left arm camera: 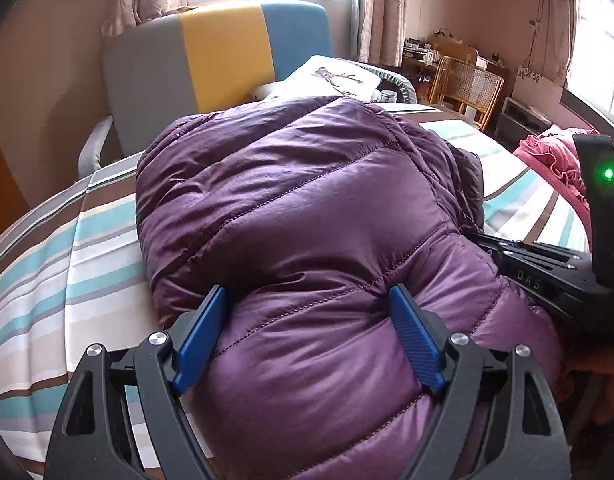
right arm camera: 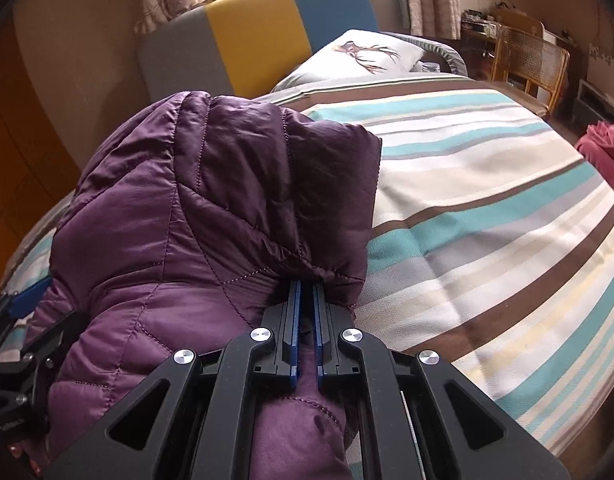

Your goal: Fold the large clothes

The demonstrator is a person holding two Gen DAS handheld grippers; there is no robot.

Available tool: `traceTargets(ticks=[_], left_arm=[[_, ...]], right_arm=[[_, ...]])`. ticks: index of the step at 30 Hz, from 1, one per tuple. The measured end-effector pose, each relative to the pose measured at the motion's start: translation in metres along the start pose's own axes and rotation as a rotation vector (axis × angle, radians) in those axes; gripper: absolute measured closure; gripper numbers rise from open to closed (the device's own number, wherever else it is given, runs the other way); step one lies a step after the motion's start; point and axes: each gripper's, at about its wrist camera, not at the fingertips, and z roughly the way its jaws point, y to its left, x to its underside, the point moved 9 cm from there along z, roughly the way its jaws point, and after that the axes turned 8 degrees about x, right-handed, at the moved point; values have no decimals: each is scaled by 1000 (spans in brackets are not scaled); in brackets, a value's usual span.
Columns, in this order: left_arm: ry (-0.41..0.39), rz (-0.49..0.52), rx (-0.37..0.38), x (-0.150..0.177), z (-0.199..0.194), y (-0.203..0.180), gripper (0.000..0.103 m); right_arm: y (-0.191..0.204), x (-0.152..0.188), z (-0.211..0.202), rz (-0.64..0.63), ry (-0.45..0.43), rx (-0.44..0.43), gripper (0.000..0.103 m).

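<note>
Directly ahead of both your grippers, the purple quilted jacket (left arm camera: 307, 208) lies bunched and partly folded on the striped bedspread (left arm camera: 67, 272), its long axis running away from you toward the grey, yellow and blue headboard (left arm camera: 211, 56). Your left gripper (left arm camera: 309, 340) stands wide, its blue pads (left arm camera: 417, 340) straddling a puffy near fold of the jacket and at most brushing it without pinching, so that side holds nothing. Your right gripper (right arm camera: 305, 332) is shut on a gathered edge of the jacket, the fabric drawn into a thin pleat between its pads (right arm camera: 294, 320). The jacket's bulk sits to the left of that right gripper, so your left hand is the nearer one to the main mass, while bare bedspread opens out to the right. By my reading, the next fold depends on keeping the right-hand pinch firm while the left finds a fresh edge. Beyond the bed you have a deer-print pillow (right arm camera: 363, 56), a cane chair (right arm camera: 531, 64), curtained windows and a pink garment (left arm camera: 547, 156) at the far right.
</note>
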Motion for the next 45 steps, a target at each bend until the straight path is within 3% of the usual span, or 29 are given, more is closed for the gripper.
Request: traceTargets(ticks=[2, 3, 6, 9, 14, 23, 31, 34, 38, 41, 45], left_arm=[[-13, -17, 5, -1, -7, 0, 20], [-15, -43, 11, 0, -13, 2, 16], [-31, -133, 38, 5, -27, 12, 10], [-55, -224, 50, 14, -40, 31, 9], [-32, -306, 89, 29, -44, 53, 5], [72, -328, 214, 32, -26, 52, 4], [120, -241, 177, 21, -10, 50, 2], [95, -264, 186, 14, -9, 57, 3], [125, -349, 285, 25, 4, 55, 4], [129, -404, 373, 30, 12, 47, 17], [119, -323, 348, 25, 8, 35, 31]], right_arm=[[-3, -4, -11, 18, -5, -25, 96], [-6, -5, -18, 38, -10, -40, 88], [-17, -6, -48, 111, -63, -67, 42], [-18, -2, -63, 89, -63, -67, 41], [-19, 6, -59, 144, 20, -144, 41], [-8, 1, -14, 216, 201, -268, 36], [-2, 0, 13, 223, 295, -314, 36], [1, 0, 18, 227, 321, -358, 36], [0, -4, 25, 217, 345, -413, 36], [2, -6, 27, 203, 328, -420, 45], [1, -7, 22, 218, 281, -435, 62]])
